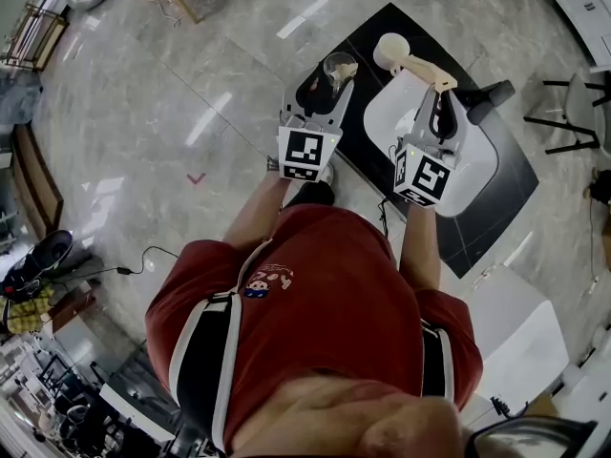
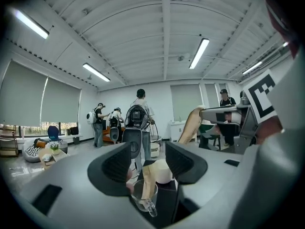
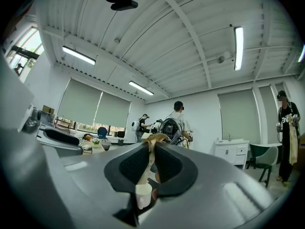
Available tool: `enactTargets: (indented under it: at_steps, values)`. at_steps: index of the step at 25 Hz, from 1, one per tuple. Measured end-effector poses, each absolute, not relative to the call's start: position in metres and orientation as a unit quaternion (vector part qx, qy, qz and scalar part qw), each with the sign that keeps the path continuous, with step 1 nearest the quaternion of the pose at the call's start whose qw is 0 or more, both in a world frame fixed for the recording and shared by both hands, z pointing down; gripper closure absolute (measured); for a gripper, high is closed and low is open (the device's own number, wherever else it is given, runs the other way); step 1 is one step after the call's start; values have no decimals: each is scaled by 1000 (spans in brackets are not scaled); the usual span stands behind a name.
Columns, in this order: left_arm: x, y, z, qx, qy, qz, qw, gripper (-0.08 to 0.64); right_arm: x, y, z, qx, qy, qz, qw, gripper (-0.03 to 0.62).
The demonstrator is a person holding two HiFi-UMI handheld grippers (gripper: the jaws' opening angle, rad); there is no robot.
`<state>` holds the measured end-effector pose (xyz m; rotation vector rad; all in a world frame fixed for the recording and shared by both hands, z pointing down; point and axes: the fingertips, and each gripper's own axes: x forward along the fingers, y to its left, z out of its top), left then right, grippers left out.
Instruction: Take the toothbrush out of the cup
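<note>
Grey marbled floor [image 1: 143, 113] all round, w/ a black rectangular tabletop [image 1: 520, 194] set low in front of the person in the red shirt [image 1: 315, 284]. A white rounded tray [image 1: 477, 160] lies on that top. Further back in the room a few people w/ backpacks [image 2: 140, 113] stand about.

The beige-handled toothbrush w/ a fat cream-white round head [image 1: 417, 63] is out of the cup and held in the air over the tabletop. Its long axis runs from the right gripper [image 1: 441, 89] away from the person & across to their left. The head is the far end and sits lower than the gripped end, so the brush slopes down a bit. The right gripper's jaws are clamped on the handle, and a bit of handle pokes out above the pads.

The clear glass cup w/ a small side handle [image 1: 336, 67] stands upright on the black top, just left of the brush head; from above the two look apart. The left gripper [image 1: 329, 92] has its jaws spread wide, one each side of the cup, pads not pressing it. A beige strip shows at the glass; can't tell if it's inside the cup or seen through it.
</note>
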<state>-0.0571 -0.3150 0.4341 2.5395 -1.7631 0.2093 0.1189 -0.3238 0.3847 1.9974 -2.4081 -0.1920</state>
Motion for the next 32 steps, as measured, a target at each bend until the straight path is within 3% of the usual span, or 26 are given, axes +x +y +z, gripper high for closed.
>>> enactTargets:
  at_steps: [13, 32]
  values:
    - [-52, -327, 503, 818, -560, 116, 62, 298, 125, -322, 394, 655, -753, -60, 20, 543]
    - [-43, -351, 549, 821, -547, 149, 70, 293, 127, -320, 391, 683, -725, -66, 48, 543]
